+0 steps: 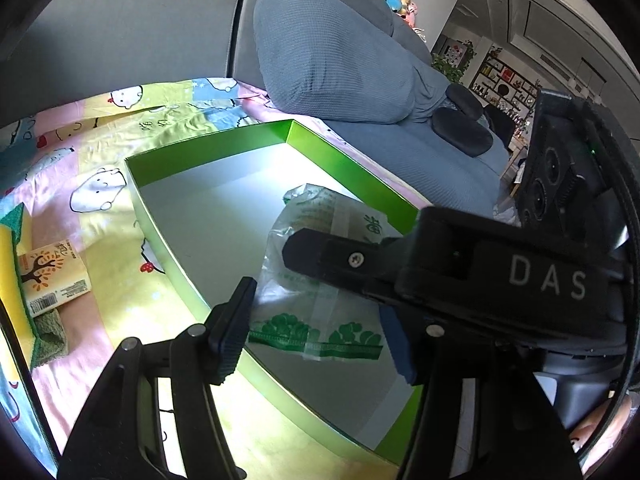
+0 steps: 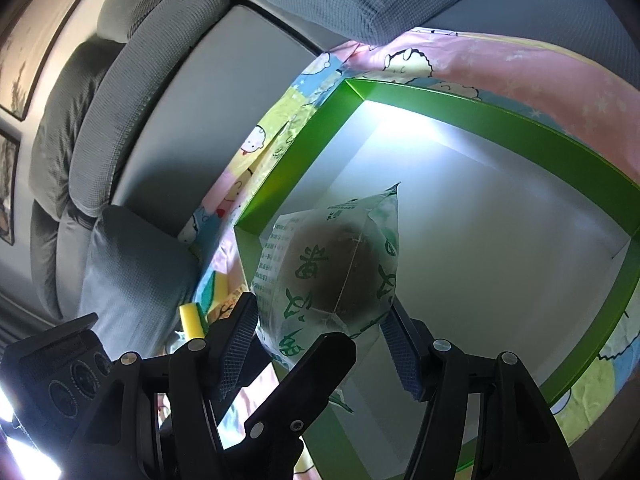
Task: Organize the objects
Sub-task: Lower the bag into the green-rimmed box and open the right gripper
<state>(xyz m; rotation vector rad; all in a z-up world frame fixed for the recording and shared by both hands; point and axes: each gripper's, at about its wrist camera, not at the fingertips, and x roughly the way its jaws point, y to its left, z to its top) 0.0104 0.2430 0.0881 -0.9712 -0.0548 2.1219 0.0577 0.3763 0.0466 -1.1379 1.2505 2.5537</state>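
A clear snack packet with green print and a dark round piece inside [image 2: 332, 268] is held between my right gripper's [image 2: 320, 340] pads over the green-walled box [image 2: 500, 116]. In the left wrist view the same packet [image 1: 320, 272] hangs inside the box [image 1: 208, 148], between the pads of my left gripper [image 1: 316, 334], which stands open around it. The right gripper's black body [image 1: 460, 272] crosses in front from the right. A small tan carton with a tree print [image 1: 54, 276] lies on the blanket left of the box.
A yellow and green sponge [image 1: 12, 280] lies by the carton. The box sits on a cartoon-print blanket [image 1: 120, 128] on a grey sofa with cushions [image 1: 332, 52]. The left gripper's camera body [image 2: 60, 380] shows at lower left.
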